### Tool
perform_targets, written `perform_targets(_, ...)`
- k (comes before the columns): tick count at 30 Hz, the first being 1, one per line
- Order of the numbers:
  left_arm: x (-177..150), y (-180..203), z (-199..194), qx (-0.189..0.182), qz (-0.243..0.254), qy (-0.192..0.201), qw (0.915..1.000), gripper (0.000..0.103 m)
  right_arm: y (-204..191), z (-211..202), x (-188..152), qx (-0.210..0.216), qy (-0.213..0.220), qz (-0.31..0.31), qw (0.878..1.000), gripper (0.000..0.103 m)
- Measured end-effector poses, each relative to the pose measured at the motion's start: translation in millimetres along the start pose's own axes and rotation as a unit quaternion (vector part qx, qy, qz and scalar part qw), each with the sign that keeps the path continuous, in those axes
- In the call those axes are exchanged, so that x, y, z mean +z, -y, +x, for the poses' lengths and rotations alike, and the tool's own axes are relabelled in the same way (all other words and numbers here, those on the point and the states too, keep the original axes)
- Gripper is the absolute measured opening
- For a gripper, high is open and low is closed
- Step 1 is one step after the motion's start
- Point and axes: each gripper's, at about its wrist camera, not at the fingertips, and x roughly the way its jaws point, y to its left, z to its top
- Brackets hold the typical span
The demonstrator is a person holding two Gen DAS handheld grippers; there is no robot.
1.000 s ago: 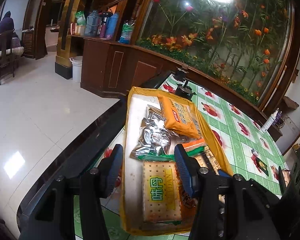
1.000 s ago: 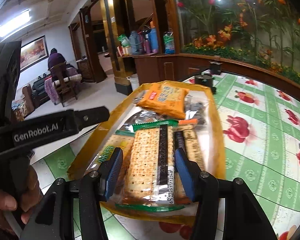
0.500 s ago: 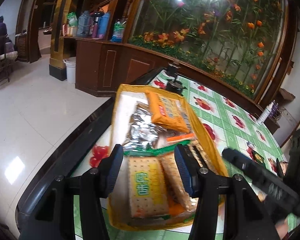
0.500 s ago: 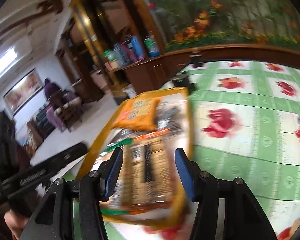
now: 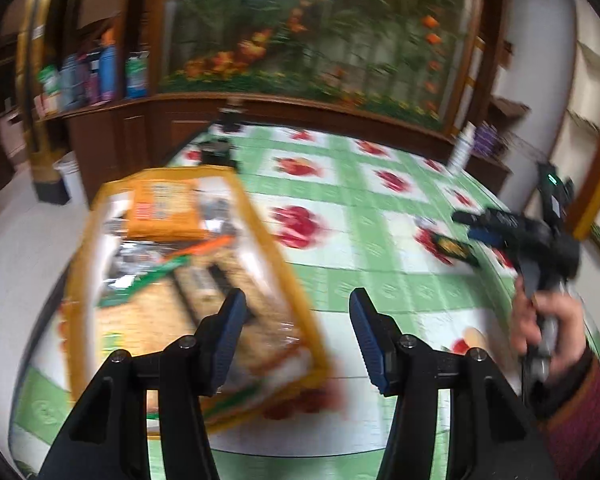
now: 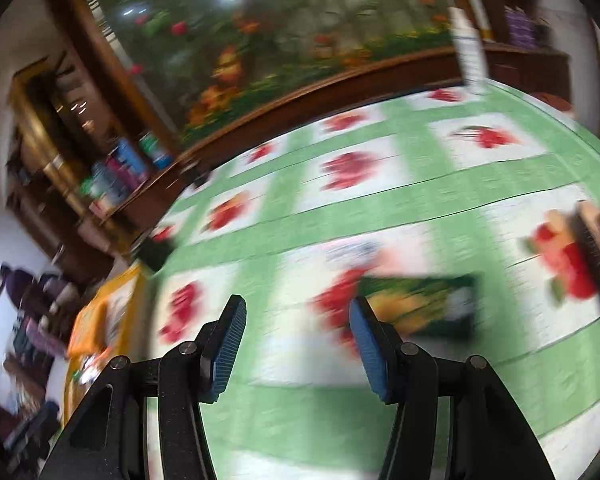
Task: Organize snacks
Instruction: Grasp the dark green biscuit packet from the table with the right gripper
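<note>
- Both views are smeared with motion blur, so we read fine detail with caution.
- Our left claw (image 5: 296, 336) is spread wide and holds nothing; it hangs over the near edge of the surface covered by a green-and-white checked cloth with red fruit prints (image 5: 340, 236).
- Beneath and to the left of that claw sits the shallow yellow-rimmed tray (image 5: 260, 208), loaded with snacks: an orange packet (image 5: 162, 210) at the far end, crinkled silver wrappers (image 5: 128, 264) in the middle, and clear-wrapped cracker packs (image 5: 148, 320) near us.
- Our right claw (image 6: 296, 336) is also spread and empty. It points at a loose dark green snack packet with a yellow picture (image 6: 420, 306) lying flat on the cloth, well apart from the tray; the left view shows the same packet at the far right.
- We judge the step in hand to be fetching that stray packet for the tray.
- What could go wrong from here:
  - The packet lies flat, so the pads may slide over the film and merely push it along the slick cloth.
  - A fast approach could drive a fingertip into the surface or wrinkle the cloth.
  - Squeezing hard might crush whatever is inside.
  - The tray's left edge appears close to the surface's rim; a knock from the left claw could tip it off.
</note>
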Motion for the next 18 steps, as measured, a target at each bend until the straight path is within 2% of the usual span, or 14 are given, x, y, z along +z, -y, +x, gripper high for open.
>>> perform_targets(3, -3, 21, 8, -0.020, 0.017, -0.013, 0.9996, 0.053, 38, 9, 21, -0.046, -0.008, 0.012, 0.999, 0.058)
perform_targets(7, -10, 39, 13, -0.025, 0.037, -0.029, 0.9986, 0.053, 66, 38, 30, -0.044, -0.052, 0.006, 0.998, 0.058)
perform_targets(8, -11, 41, 13, -0.025, 0.041, -0.030, 0.9984, 0.053, 67, 36, 28, -0.042, -0.044, -0.006, 0.998, 0.058)
perform_targets(10, -11, 44, 12, -0.022, 0.048, -0.033, 0.9981, 0.053, 60, 36, 27, -0.029, -0.069, -0.026, 0.997, 0.058)
perform_targets(12, -11, 44, 10, -0.019, 0.050, -0.032, 0.9981, 0.053, 51, 36, 21, 0.009, -0.109, -0.044, 0.993, 0.058)
perform_targets(13, -9, 43, 11, -0.018, 0.049, -0.031, 0.9981, 0.054, 44, 33, 16, 0.011, -0.121, -0.061, 0.991, 0.059)
perform_targets(15, -7, 42, 11, -0.017, 0.047, -0.030, 0.9983, 0.057, 25, 27, 2, 0.000, -0.145, -0.121, 0.982, 0.062)
perform_targets(16, -5, 42, 12, -0.016, 0.047, -0.029, 0.9984, 0.060, 14, 23, -6, -0.010, -0.140, -0.156, 0.978, 0.062)
perform_targets(18, -2, 44, 15, -0.015, 0.049, -0.031, 0.9982, 0.061, 3, 25, -11, -0.054, -0.126, -0.179, 0.974, 0.064)
